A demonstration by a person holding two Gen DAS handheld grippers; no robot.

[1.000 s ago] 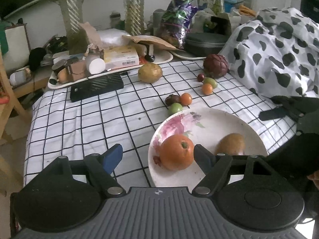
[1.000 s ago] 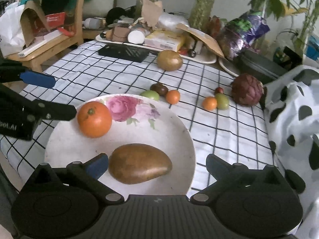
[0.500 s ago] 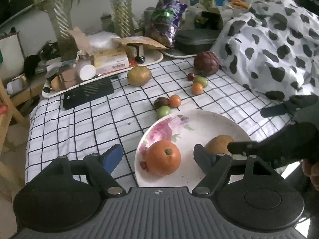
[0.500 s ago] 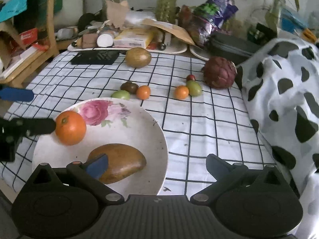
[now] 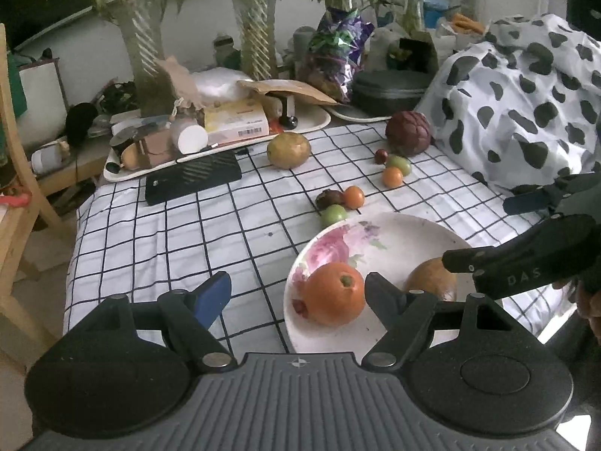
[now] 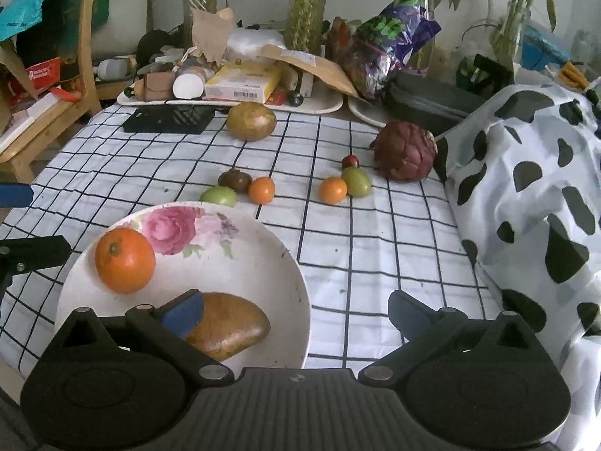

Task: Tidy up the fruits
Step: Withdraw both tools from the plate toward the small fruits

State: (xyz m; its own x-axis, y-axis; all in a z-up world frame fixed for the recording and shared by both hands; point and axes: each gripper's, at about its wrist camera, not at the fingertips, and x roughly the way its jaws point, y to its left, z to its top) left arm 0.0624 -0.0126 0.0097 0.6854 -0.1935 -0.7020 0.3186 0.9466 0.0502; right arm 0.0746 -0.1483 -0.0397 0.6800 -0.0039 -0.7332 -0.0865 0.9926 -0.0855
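Orange [image 5: 333, 293] lies between left gripper's [image 5: 296, 295] open jaws.

2 wrist views, shared plate [image 5: 394, 233] close

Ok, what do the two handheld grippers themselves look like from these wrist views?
Both match: a dark grey ribbed body with two round black hubs, silver pivot screws and angular black linkage arms. On the left gripper and the right gripper, the left finger wears a blue pad; the other finger looks dark. The right gripper's side carries the letters "DAS". No cables show. A dark sleeve sits at the left view's edge.
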